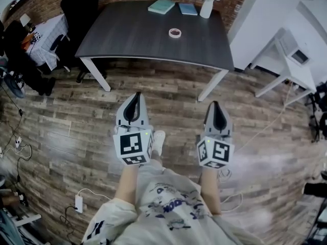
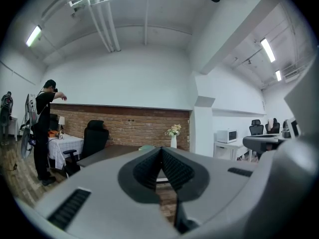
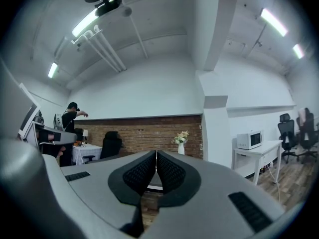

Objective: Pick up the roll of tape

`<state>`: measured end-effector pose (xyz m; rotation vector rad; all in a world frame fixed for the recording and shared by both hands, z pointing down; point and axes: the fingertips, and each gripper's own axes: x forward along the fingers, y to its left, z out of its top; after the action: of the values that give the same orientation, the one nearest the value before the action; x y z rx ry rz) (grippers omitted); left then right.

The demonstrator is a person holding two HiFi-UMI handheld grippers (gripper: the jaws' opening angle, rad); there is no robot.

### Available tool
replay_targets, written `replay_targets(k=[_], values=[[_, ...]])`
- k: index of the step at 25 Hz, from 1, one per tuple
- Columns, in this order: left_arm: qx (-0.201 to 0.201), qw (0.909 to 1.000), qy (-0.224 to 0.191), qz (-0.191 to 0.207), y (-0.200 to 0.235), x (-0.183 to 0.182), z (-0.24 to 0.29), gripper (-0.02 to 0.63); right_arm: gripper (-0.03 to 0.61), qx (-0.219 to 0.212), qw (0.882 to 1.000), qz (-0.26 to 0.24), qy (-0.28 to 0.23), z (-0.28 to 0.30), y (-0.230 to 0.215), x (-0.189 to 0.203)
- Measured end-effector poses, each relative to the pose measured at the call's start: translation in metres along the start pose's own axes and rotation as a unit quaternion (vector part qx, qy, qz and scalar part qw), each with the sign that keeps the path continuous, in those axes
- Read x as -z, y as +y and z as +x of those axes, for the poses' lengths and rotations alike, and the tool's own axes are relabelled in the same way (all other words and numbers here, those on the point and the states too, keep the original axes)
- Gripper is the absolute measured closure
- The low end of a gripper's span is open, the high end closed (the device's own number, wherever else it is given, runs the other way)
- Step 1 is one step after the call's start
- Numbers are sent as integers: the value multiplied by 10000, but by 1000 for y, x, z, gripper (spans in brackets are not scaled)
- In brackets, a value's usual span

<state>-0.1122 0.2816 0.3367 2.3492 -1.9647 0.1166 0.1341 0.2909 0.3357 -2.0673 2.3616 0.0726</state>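
The roll of tape (image 1: 174, 32), a small pale ring, lies flat on the dark table (image 1: 127, 34) toward its far right, seen in the head view. Both grippers hang over the wooden floor well short of the table's near edge. My left gripper (image 1: 136, 95) is shut with nothing in it; in the left gripper view its pads meet at the tips (image 2: 160, 149). My right gripper (image 1: 215, 105) is likewise shut and empty (image 3: 156, 152). The tape is hidden behind the jaws in both gripper views.
Two books (image 1: 162, 5) and a white vase of flowers (image 1: 207, 6) stand at the table's far edge. A black chair (image 1: 76, 9) sits at its left. A white desk (image 1: 288, 65) stands right. Cables (image 1: 79, 203) lie on the floor. A person (image 2: 44, 128) stands far left.
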Motion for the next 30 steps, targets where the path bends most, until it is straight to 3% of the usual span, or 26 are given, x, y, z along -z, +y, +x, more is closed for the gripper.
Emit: replay_targets(k=[10, 19, 30], values=[[172, 9998, 7, 28, 23, -14, 119, 612, 569, 131, 9999, 2, 87, 114, -12, 7], [357, 9990, -206, 191, 48, -53, 240, 612, 569, 368, 9993, 22, -2, 232, -23, -6], [386, 9992, 36, 139, 61, -45, 321, 612, 569, 460, 9986, 27, 259, 306, -41, 12]])
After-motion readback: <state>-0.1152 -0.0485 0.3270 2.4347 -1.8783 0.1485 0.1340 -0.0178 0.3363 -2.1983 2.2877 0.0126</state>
